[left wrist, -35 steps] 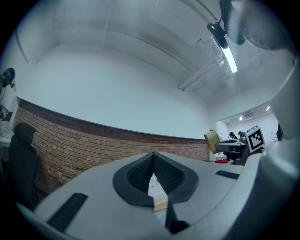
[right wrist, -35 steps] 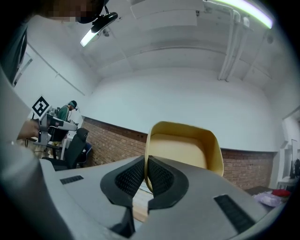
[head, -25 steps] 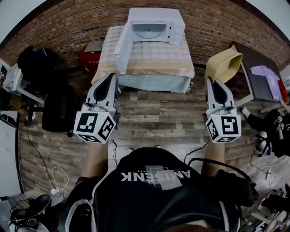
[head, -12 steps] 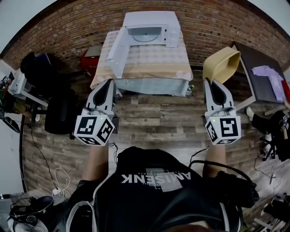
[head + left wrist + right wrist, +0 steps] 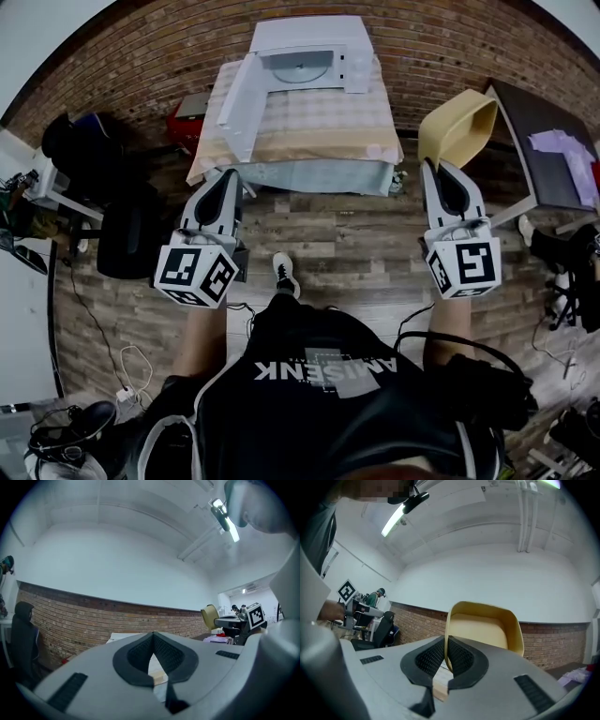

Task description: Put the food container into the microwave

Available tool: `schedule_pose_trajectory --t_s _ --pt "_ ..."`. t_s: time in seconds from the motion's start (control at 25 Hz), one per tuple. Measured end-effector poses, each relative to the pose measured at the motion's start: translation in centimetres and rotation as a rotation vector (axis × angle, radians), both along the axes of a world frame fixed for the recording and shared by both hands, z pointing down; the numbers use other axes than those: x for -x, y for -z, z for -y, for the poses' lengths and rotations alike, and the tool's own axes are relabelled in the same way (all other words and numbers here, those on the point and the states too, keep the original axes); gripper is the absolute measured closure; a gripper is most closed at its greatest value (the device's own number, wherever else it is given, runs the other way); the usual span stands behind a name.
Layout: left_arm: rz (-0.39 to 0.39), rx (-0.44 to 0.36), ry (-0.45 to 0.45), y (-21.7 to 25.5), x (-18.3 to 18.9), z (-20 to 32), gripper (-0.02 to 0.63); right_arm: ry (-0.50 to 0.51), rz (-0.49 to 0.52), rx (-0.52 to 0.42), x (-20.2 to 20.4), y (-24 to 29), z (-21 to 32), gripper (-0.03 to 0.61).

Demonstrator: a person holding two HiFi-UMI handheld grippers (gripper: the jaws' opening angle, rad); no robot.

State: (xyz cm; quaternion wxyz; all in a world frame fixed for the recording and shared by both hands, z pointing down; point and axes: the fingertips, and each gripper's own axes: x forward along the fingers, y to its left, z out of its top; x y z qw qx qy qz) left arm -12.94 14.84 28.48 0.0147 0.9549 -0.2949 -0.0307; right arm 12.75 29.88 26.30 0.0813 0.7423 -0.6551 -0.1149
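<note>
Container [image 5: 459, 131] clamped in right gripper [image 5: 435, 171] fingers | left gripper [image 5: 228, 178] fingers closed, empty | microwave [image 5: 311, 39] open on table [image 5: 319, 120]

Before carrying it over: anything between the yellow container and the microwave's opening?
Nothing visible does. The microwave door stands open at its left, and only tablecloth and floor lie between it and the container.

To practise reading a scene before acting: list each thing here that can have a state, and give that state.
Microwave: on the table, no container inside.
Microwave door: swung open.
Food container: tilted, off the table, held by its rim.
Right gripper: jaws shut on the container's rim.
Left gripper: jaws together, nothing between them.
</note>
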Motion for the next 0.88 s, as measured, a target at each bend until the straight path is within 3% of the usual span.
schedule_pose_trajectory --t_s 0.44,0.88 --pt "-0.069 -0.004 -0.041 0.3 -2.1 8.7 0.603 -0.029 -0.072 0.033 -0.4 0.8 6.6 0.531" --pt "-0.065 0.004 -0.052 0.0 -4.6 19.6 0.603 -0.054 -0.049 0.062 -2.5 0.4 16.8 0.531"
